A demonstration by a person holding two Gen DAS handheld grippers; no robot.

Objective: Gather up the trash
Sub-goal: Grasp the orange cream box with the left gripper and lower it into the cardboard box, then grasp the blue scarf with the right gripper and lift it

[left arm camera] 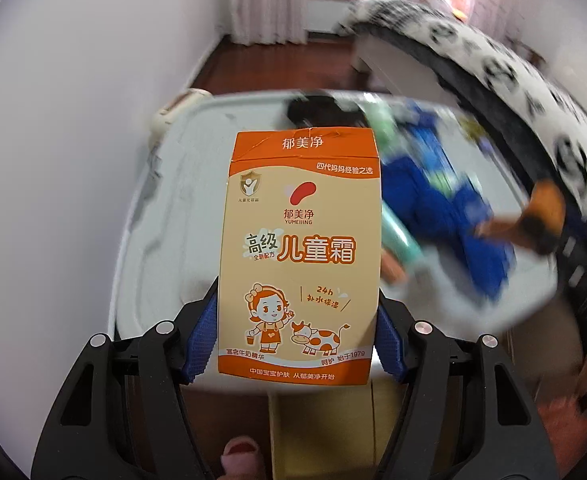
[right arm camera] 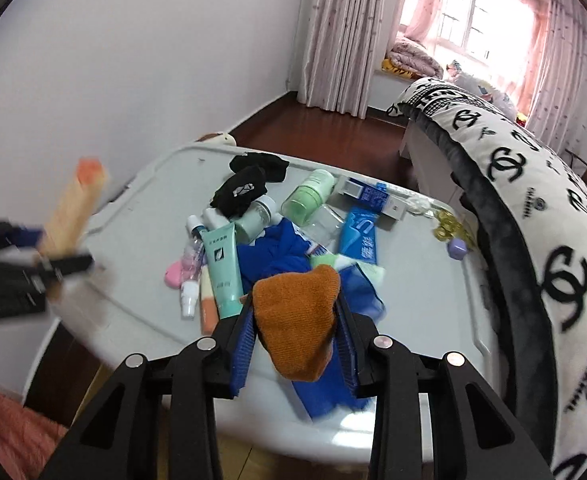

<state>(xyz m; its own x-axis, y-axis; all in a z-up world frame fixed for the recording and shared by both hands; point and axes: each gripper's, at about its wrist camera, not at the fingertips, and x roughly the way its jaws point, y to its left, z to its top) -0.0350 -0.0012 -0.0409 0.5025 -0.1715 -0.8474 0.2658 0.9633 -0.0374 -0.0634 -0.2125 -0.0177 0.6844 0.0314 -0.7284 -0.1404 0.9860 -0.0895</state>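
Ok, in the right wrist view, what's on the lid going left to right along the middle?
pink soap-like piece → small spray bottle → green tube → blue cloth → blue toothpaste box → gold rings → purple cube

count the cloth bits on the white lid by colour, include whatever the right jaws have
black: 2, the logo sock and the plain black cloth
blue: 1, the blue cloth
orange: 1, the orange cloth, pinched in the jaws of the right gripper
total: 4
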